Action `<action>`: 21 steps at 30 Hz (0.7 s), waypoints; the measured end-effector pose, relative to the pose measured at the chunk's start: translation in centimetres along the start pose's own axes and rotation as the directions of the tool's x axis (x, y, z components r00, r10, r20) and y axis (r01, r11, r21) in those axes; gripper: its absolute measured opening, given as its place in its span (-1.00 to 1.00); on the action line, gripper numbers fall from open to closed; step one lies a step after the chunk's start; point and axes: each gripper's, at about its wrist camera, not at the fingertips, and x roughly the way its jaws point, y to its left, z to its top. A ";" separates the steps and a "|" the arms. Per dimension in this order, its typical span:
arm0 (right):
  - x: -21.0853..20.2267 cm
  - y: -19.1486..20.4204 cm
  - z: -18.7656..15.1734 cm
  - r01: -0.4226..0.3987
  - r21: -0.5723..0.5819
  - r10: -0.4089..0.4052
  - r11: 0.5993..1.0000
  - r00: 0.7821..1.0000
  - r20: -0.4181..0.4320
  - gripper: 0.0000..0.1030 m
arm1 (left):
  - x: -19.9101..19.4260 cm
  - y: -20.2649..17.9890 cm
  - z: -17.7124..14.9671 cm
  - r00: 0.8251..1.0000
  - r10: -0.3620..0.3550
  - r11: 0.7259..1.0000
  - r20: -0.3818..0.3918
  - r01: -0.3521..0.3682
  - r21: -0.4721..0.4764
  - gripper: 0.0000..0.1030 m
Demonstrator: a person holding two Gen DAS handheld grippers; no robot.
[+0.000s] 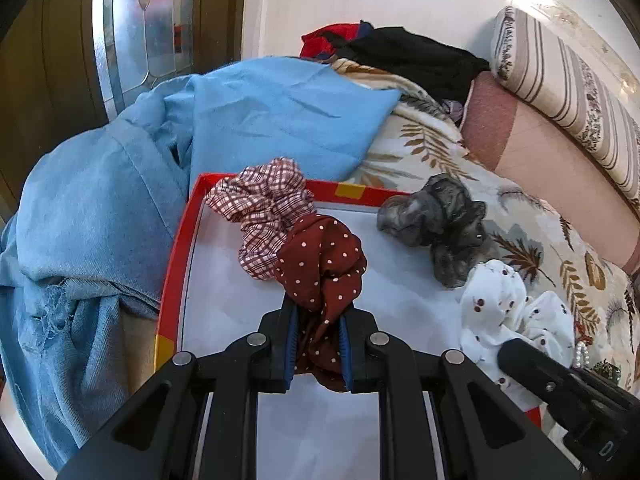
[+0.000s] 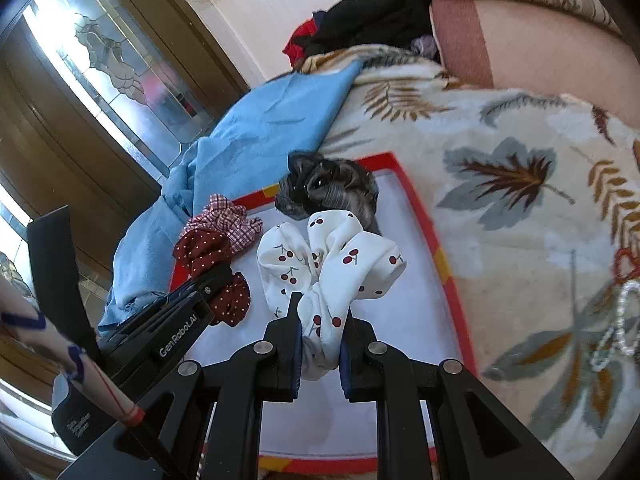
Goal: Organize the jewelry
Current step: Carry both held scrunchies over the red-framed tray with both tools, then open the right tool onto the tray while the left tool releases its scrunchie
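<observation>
the left claw pinches the dark red dotted scrunchie between its blue pads, over the white floor of the red-rimmed tray. a checked scrunchie touches the dotted one on its far side, at the tray's back rim. the right claw grips the white cherry scrunchie above the tray. a grey scrunchie lies just beyond it on the tray's far rim. beads rest on the leaf-print bed cover right of the tray.

Daylight pours through the leaded glass door, blown out in places; colours stay bright, edges bend fisheye-fashion, corners vignette black, right rim smears.
</observation>
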 end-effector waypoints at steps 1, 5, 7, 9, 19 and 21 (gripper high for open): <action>0.4 0.0 0.0 -0.002 0.003 0.002 1.000 1.000 -0.006 -0.69 | 0.3 0.1 0.0 1.000 0.005 1.000 -0.008 -0.005 -0.003 -0.68; 1.5 0.1 0.1 -0.002 0.006 0.002 1.000 1.000 -0.025 -0.69 | 1.0 0.3 -0.1 0.999 0.029 1.000 -0.028 -0.029 -0.005 -0.68; 2.1 0.0 0.1 -0.004 0.013 0.005 1.000 0.999 -0.036 -0.69 | 1.3 0.2 -0.2 0.998 0.050 0.999 -0.036 -0.050 0.005 -0.67; 2.7 -0.2 0.1 -0.005 0.023 0.006 1.000 0.999 -0.049 -0.69 | 1.4 0.2 -0.3 0.998 0.058 0.998 -0.038 -0.057 0.006 -0.67; 4.5 -1.3 0.3 0.004 0.056 0.000 0.998 0.998 -0.070 -0.69 | 1.6 0.2 -0.3 0.997 0.069 0.998 -0.037 -0.068 0.016 -0.63; 4.7 -1.4 0.3 0.003 0.057 0.001 0.998 0.997 -0.072 -0.67 | 1.7 0.2 -0.3 0.997 0.069 0.997 -0.035 -0.069 0.017 -0.63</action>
